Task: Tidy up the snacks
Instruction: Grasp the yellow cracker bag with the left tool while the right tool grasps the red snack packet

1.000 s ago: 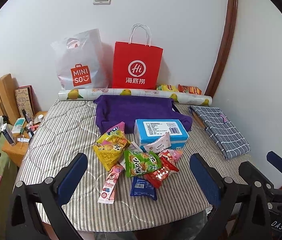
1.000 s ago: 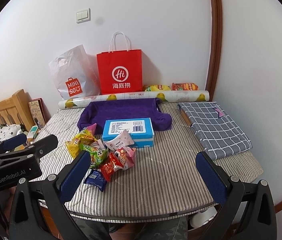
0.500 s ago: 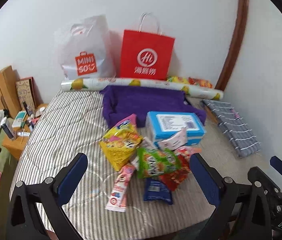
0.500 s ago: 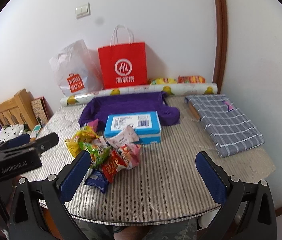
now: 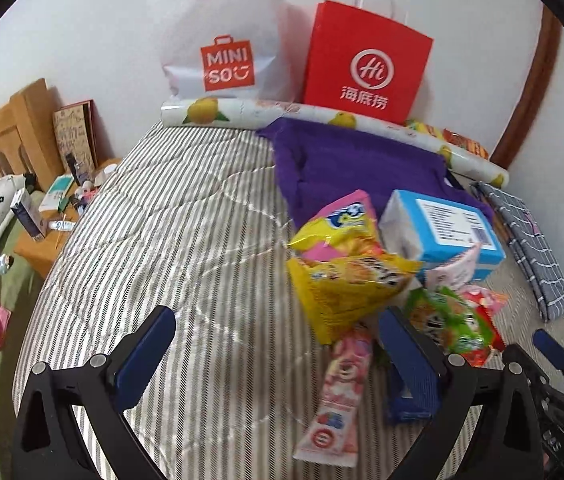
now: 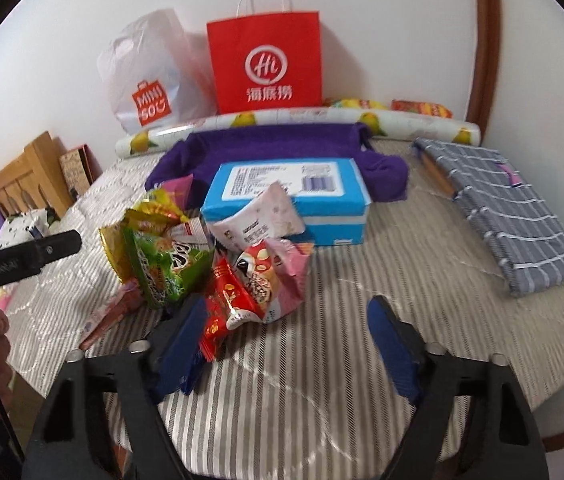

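The snack pile (image 6: 217, 256) lies on the striped table (image 6: 362, 320), at ten o'clock from the right gripper (image 6: 286, 344), whose jaws are closing on nothing. The left gripper (image 5: 277, 360) is open, with a pink packet (image 5: 342, 392) between its fingers, untouched.

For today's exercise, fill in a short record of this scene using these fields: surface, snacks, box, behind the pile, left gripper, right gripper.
surface: striped quilted cover
snacks: loose pile of packets, green packet, red packet, yellow packet, long pink packet
box: blue box, touching the pile
behind the pile: purple cloth, red paper bag, white plastic bag
left gripper: open, nothing held
right gripper: jaws closing, nothing pressed between them
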Motion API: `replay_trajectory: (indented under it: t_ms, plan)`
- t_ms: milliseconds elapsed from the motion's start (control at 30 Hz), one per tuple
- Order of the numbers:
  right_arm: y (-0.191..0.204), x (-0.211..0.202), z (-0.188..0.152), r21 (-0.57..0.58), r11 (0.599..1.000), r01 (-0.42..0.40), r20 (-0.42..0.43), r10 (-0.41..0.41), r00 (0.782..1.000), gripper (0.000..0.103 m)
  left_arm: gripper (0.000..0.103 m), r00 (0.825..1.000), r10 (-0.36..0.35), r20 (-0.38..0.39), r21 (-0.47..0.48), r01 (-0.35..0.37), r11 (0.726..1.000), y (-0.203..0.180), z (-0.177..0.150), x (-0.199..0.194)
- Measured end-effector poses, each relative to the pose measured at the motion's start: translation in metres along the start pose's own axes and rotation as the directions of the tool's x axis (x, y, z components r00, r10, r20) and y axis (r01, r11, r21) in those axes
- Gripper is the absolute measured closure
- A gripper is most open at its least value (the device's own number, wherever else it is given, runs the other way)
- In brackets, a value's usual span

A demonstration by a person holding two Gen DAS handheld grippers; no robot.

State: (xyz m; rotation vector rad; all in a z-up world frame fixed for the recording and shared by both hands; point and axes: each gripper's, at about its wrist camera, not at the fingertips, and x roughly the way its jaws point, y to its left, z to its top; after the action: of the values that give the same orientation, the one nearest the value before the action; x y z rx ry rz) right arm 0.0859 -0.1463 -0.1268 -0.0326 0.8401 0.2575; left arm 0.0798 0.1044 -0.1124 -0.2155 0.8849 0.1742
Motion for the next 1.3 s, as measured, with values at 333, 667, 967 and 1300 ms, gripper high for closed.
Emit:
replay_trajectory:
  t_ms: [333,667,967,1300]
  plan:
    - [-0.002,0.034,0.002,0.053,0.99,-0.127,-0.047,0.13,0.99,0.088,0.001,1.0,-0.009,-0.027,-0.018,0.008,1.0,0.01,0.003,0.019]
    - [-0.026,0.005,-0.003,0.071,0.988,-0.14,0.013,0.139,0.99,0.095,0.001,0.995,-0.099,-0.019,0.019,0.099,0.995,-0.018,0.006,0.027]
    - [-0.078,0.006,-0.014,0.125,0.992,-0.036,-0.012,0.038,0.999,0.09,0.001,0.999,-0.033,-0.042,0.093,0.037,0.995,-0.047,0.008,0.051]
    - [-0.096,0.009,-0.023,0.136,0.99,-0.034,-0.027,0.038,0.999,0.028,0.021,1.0,-0.004,-0.015,0.105,0.006,0.994,-0.048,0.013,0.057]
